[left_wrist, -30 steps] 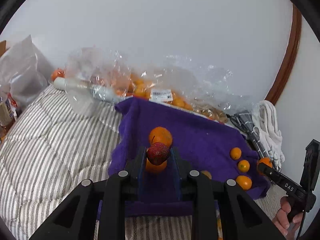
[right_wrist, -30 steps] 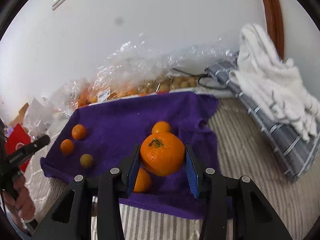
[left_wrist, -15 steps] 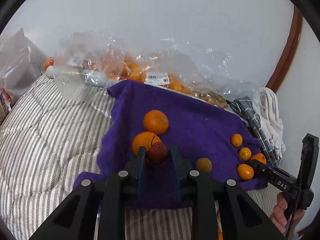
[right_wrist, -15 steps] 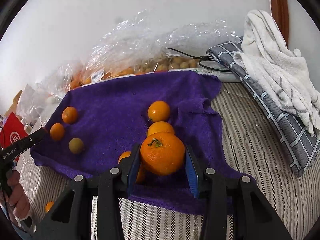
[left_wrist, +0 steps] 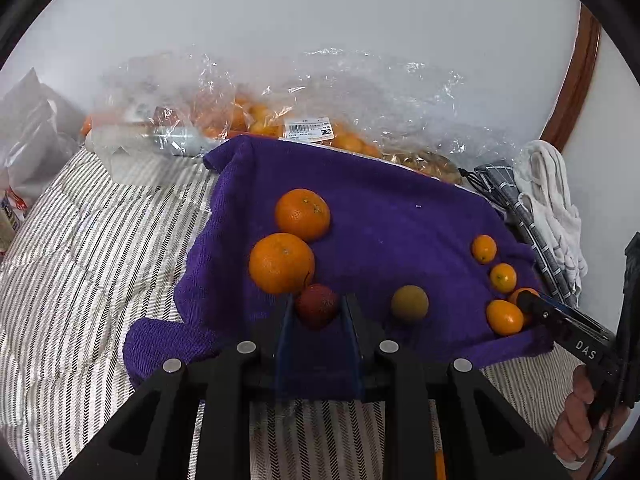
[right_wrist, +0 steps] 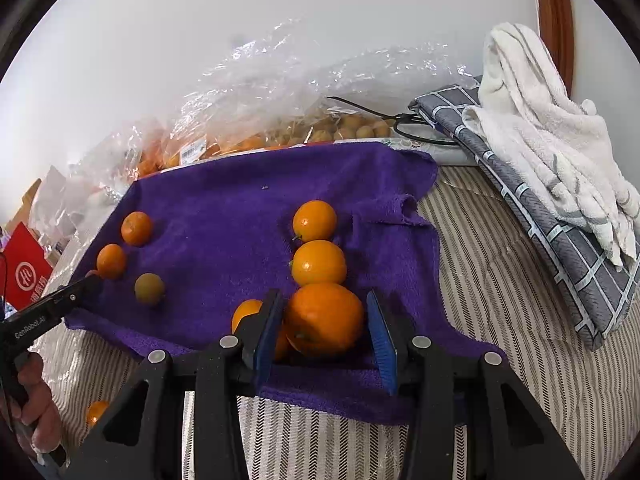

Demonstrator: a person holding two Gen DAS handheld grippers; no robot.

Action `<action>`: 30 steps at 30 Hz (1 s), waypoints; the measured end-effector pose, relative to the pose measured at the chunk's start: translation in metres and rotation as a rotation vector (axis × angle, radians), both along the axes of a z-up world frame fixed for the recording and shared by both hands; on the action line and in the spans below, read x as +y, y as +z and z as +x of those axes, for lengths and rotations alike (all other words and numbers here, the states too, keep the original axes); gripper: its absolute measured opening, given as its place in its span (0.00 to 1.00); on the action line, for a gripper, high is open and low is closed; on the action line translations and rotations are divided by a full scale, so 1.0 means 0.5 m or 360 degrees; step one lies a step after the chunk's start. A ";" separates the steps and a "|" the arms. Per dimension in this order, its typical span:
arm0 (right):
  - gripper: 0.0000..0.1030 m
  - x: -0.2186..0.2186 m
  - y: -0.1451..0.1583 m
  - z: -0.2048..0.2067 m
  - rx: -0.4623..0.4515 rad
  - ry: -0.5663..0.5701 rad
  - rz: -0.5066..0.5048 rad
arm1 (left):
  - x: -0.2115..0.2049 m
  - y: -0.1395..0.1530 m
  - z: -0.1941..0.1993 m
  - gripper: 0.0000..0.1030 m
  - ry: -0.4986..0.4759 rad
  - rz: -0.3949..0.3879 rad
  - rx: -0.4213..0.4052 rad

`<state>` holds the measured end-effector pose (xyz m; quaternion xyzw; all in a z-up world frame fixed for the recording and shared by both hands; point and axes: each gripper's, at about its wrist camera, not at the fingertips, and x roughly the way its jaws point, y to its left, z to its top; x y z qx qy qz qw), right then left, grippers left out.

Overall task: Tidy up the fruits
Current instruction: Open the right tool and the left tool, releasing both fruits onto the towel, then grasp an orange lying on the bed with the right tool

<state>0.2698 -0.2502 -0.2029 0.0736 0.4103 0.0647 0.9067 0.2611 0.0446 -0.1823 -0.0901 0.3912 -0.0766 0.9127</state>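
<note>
A purple towel (left_wrist: 400,216) lies on the striped bedding. My left gripper (left_wrist: 317,308) has its jaws slightly apart around a dark red fruit (left_wrist: 317,305) that rests low on the towel, beside two oranges (left_wrist: 281,262). A greenish-brown fruit (left_wrist: 409,303) and several small oranges (left_wrist: 504,317) lie to the right. My right gripper (right_wrist: 324,320) has opened; an orange (right_wrist: 324,318) sits on the purple towel (right_wrist: 224,216) between its pads, a gap showing on the right side, with two oranges (right_wrist: 318,262) in a row behind it.
Clear plastic bags of fruit (left_wrist: 304,128) lie along the wall behind the towel. A white towel (right_wrist: 552,128) on a grey checked cloth (right_wrist: 560,240) lies at the right. A loose small orange (right_wrist: 96,410) sits on the bedding. A red packet (right_wrist: 24,276) is at the left.
Both grippers have moved down onto the towel with their fruit. The right jaws have opened off the orange, and the left jaws have loosened around the red fruit.
</note>
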 end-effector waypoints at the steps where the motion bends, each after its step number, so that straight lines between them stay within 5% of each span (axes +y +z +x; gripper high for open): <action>1: 0.42 0.001 0.000 -0.001 0.0000 -0.0001 0.0004 | 0.000 -0.001 0.000 0.23 0.0004 0.0000 0.0004; 5: 0.51 0.007 0.002 -0.007 -0.0016 0.0003 -0.0020 | 0.000 -0.001 0.000 0.23 0.0007 0.0000 -0.0002; 13: 0.52 0.036 0.029 -0.040 -0.0164 0.0043 -0.0095 | 0.007 0.009 0.000 0.23 0.0009 -0.0029 -0.0018; 16: 0.52 0.050 0.041 -0.051 -0.0110 0.0060 -0.0105 | 0.020 0.023 -0.006 0.39 0.0032 -0.0069 -0.0076; 21: 0.52 0.073 0.057 -0.098 -0.0100 0.0007 -0.0183 | 0.039 0.045 -0.020 0.44 0.0082 -0.0110 -0.0197; 30: 0.53 0.119 0.080 -0.173 -0.0010 0.0071 -0.0156 | 0.053 0.051 -0.065 0.44 0.0133 0.0051 -0.0269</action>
